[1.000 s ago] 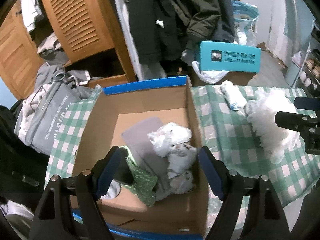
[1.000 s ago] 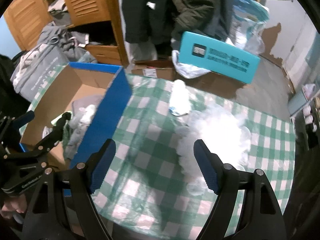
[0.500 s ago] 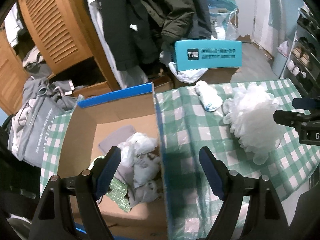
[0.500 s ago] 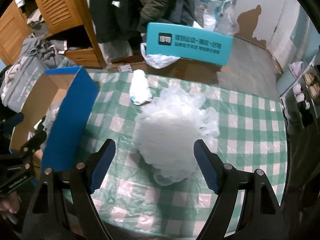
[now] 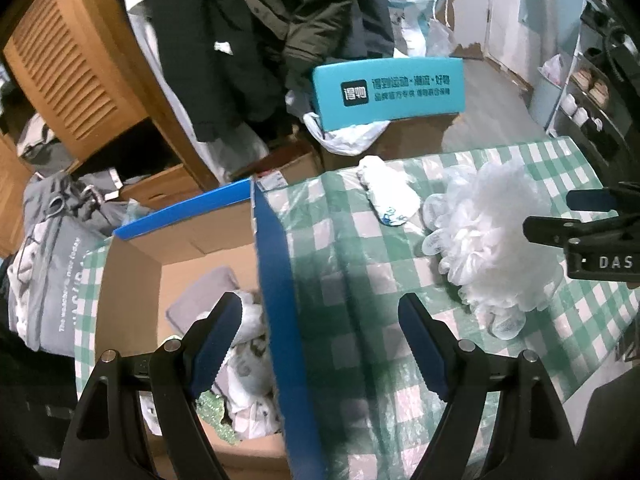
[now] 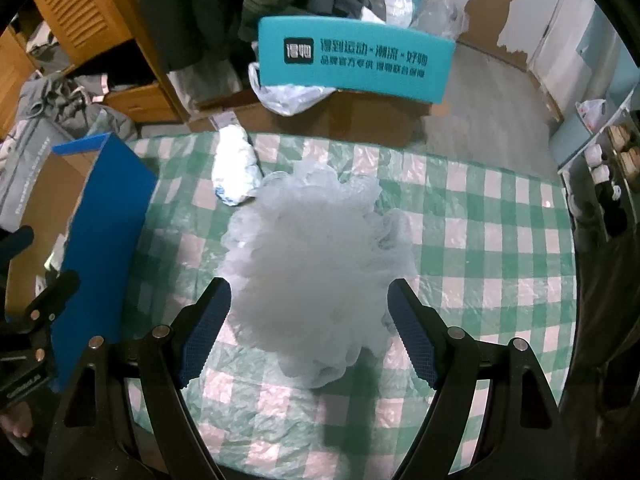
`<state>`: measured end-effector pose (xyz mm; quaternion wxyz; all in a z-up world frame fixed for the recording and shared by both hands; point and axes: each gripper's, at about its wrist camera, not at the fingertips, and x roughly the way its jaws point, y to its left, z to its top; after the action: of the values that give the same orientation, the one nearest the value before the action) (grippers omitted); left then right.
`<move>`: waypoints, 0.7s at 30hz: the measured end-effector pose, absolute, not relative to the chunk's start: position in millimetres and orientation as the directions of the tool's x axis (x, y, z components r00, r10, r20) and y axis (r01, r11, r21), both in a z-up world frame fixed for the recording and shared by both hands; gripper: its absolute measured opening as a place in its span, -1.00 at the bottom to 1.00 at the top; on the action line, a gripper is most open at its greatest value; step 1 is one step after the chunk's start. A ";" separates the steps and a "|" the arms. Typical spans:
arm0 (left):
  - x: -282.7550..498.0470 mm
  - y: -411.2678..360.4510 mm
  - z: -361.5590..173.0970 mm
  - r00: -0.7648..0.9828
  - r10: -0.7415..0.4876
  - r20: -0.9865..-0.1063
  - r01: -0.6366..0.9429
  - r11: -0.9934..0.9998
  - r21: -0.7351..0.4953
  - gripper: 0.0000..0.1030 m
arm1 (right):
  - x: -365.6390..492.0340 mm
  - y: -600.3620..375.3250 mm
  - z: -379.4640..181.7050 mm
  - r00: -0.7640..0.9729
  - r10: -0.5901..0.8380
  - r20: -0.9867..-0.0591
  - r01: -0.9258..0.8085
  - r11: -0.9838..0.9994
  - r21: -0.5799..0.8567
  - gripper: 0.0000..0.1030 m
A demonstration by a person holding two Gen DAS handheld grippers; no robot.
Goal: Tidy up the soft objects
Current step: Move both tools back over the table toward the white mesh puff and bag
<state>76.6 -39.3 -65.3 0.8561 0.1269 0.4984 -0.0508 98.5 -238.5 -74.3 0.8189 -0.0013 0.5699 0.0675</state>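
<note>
A fluffy white mesh puff (image 6: 316, 264) lies on the green checked tablecloth (image 6: 480, 240); it also shows in the left wrist view (image 5: 492, 236). My right gripper (image 6: 308, 336) is open, its jaws either side of the puff's near end, apart from it. A small white rolled cloth (image 6: 236, 168) lies beyond the puff. My left gripper (image 5: 320, 336) is open and empty, straddling the blue-edged wall of the cardboard box (image 5: 276, 280), which holds grey, white and green soft items (image 5: 244, 356).
A teal box (image 6: 356, 60) sits on a carton beyond the table's far edge. Dark coats hang behind it. A wooden louvred wardrobe (image 5: 76, 72) and grey clothes (image 5: 48, 240) are at the left. Shelves with shoes stand at the right.
Both grippers have swung to the right. The left one has gone from over the box's inside to over its right wall. The right one has closed in on the puff.
</note>
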 end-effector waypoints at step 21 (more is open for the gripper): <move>129.4 -64.0 -102.1 0.416 0.057 -0.907 0.305 0.932 0.198 0.59 | 133.6 -238.6 -122.3 0.243 0.167 -0.956 -0.050 0.986 0.159 0.59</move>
<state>129.4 -64.0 -102.1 0.8243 0.1690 0.5350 -0.0750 133.6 -238.6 -122.3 0.7868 0.0476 0.6115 0.0689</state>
